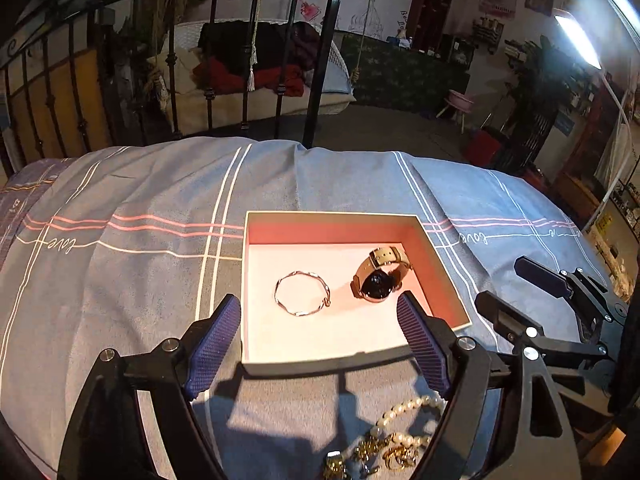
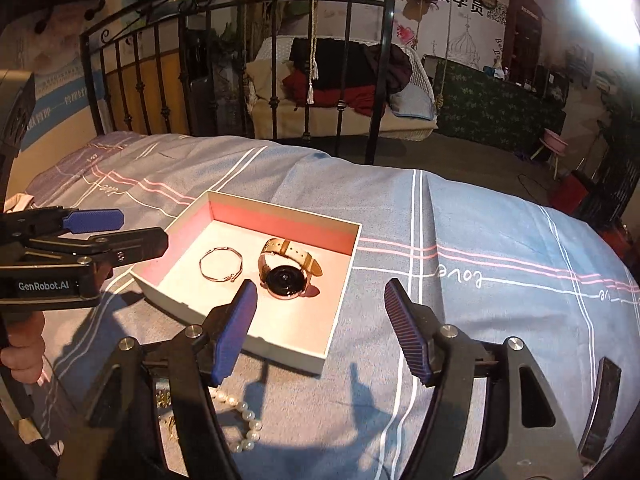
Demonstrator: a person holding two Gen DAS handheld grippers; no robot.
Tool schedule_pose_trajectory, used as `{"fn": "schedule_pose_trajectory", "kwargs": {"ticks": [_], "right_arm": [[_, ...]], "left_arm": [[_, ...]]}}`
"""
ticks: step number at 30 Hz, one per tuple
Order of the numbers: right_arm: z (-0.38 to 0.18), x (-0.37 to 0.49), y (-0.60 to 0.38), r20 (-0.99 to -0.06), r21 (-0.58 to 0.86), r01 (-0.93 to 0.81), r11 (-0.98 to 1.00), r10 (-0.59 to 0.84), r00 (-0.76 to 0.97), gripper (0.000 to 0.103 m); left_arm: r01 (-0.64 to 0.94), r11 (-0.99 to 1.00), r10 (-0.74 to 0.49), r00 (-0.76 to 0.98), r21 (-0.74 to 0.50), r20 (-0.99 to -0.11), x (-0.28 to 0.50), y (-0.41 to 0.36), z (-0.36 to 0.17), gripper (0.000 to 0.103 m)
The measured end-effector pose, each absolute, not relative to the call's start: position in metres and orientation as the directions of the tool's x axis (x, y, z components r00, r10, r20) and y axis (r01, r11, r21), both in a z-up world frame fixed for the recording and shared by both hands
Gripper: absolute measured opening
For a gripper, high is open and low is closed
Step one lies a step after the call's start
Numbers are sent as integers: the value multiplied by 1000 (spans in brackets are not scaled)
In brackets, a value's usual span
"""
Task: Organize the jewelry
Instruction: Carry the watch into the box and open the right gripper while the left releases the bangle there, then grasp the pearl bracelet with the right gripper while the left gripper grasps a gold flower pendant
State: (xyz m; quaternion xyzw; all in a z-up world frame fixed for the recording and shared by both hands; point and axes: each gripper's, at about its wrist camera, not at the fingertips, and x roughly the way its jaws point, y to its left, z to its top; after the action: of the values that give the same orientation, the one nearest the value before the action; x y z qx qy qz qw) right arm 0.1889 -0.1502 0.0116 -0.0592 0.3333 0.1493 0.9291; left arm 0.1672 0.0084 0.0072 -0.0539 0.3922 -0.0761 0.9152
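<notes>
An open shallow box [image 1: 256,344] [image 2: 320,354] with a pink lining lies on the bed. Inside it lie a thin metal bangle [image 1: 302,293] [image 2: 221,264] and a watch [image 1: 378,280] [image 2: 286,270] with a tan strap and a black face. A pearl bracelet [image 1: 404,410] [image 2: 244,420] and gold jewelry [image 1: 384,454] lie on the blanket in front of the box. My left gripper [image 1: 320,344] is open and empty, over the box's near edge. My right gripper [image 2: 320,324] is open and empty, at the box's right near corner.
The blue-grey blanket [image 1: 140,280] [image 2: 500,300] with pink and white stripes covers the bed. A black iron bed frame [image 1: 248,60] [image 2: 248,60] stands at the far edge. The right gripper also shows at the right of the left wrist view [image 1: 516,292].
</notes>
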Motion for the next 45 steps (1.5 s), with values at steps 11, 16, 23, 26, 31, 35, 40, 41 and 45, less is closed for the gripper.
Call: {"fn": "schedule_pose_trajectory", "kwargs": {"ticks": [11, 16, 23, 26, 31, 35, 40, 41, 45], "right_arm": [[-55, 128, -169, -660, 174, -294, 940, 333, 674, 67], [-58, 126, -164, -657, 172, -312, 935, 344, 671, 67], [-66, 131, -152, -698, 155, -336, 929, 343, 628, 64], [-70, 136, -147, -715, 139, -333, 932, 327, 617, 64], [-73, 138, -144, -722, 134, -333, 933, 322, 613, 64], [-73, 138, -144, -721, 138, -332, 933, 324, 612, 64], [-74, 139, -144, -724, 139, -334, 932, 326, 608, 64], [-74, 140, -145, -724, 140, -334, 932, 326, 608, 64], [-75, 142, -143, -732, 132, -335, 933, 320, 602, 64]], "left_arm": [[65, 983, -178, 595, -174, -784, 76, 18, -63, 78], [99, 989, -149, 613, -112, -776, 67, 5, -69, 77], [121, 992, -109, 624, -43, -774, 70, -8, -74, 76], [111, 994, -89, 622, -25, -778, 72, -7, -77, 75], [97, 994, -98, 627, -47, -773, 75, -3, -76, 75], [97, 992, -125, 634, -82, -763, 77, 1, -74, 67], [113, 989, -147, 640, -96, -754, 79, 0, -69, 53], [121, 988, -150, 642, -93, -752, 78, -2, -68, 53], [150, 987, -148, 656, -65, -740, 74, -12, -67, 48]]}}
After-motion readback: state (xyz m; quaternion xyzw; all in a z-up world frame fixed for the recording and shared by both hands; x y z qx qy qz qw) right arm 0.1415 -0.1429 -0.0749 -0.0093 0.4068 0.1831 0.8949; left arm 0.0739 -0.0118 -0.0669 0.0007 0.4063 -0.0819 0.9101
